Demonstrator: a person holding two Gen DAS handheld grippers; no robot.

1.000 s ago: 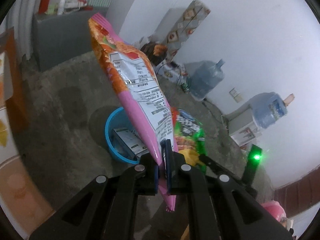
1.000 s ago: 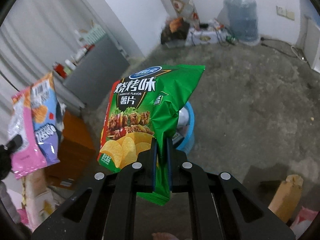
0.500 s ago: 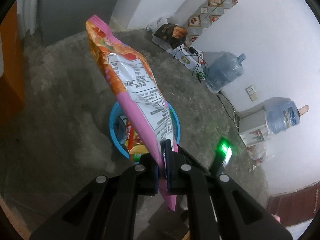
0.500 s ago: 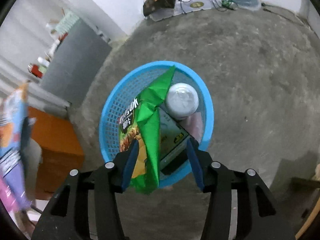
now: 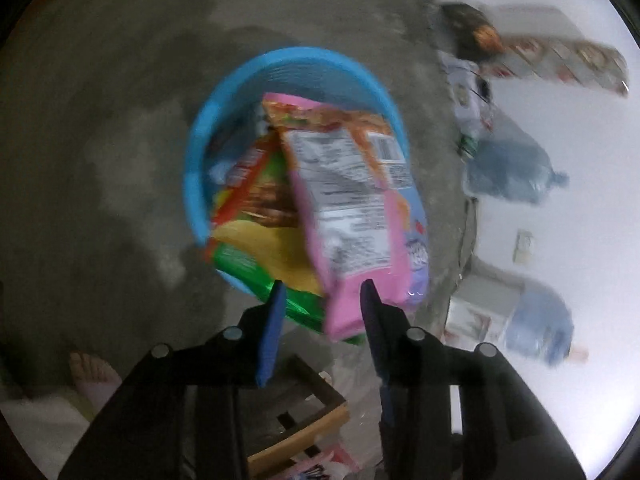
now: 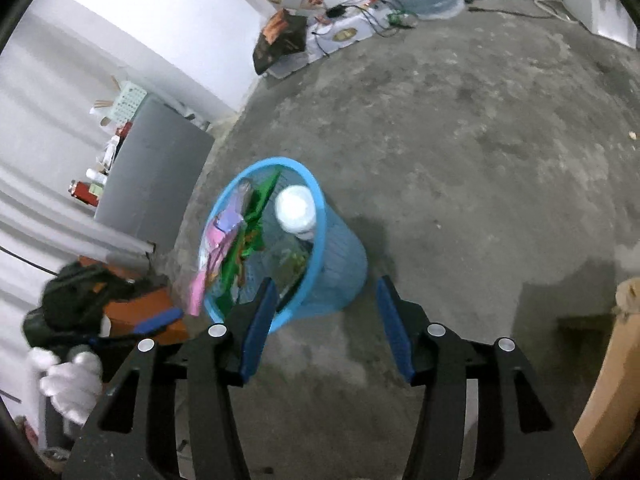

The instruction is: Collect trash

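Observation:
A blue plastic basket (image 5: 192, 168) stands on the concrete floor. The pink chip bag (image 5: 352, 208) lies across its rim, on top of the green chip bag (image 5: 256, 248). My left gripper (image 5: 322, 300) is open just above the pink bag's lower end, not holding it. In the right wrist view the basket (image 6: 340, 264) holds both bags (image 6: 236, 240) and a white bottle (image 6: 296, 208). My right gripper (image 6: 326, 292) is open and empty above the basket's near side.
Water jugs (image 5: 508, 168) stand by the white wall. A grey cabinet (image 6: 156, 168) is left of the basket, a cardboard box (image 6: 612, 380) at the right. A dark bag and cables (image 6: 284, 36) lie by the far wall. A bare foot (image 5: 92, 372) is near.
My left gripper opened and dropped the pink bag onto the basket. My right gripper, open since dropping the green bag, pulled back up from the basket.

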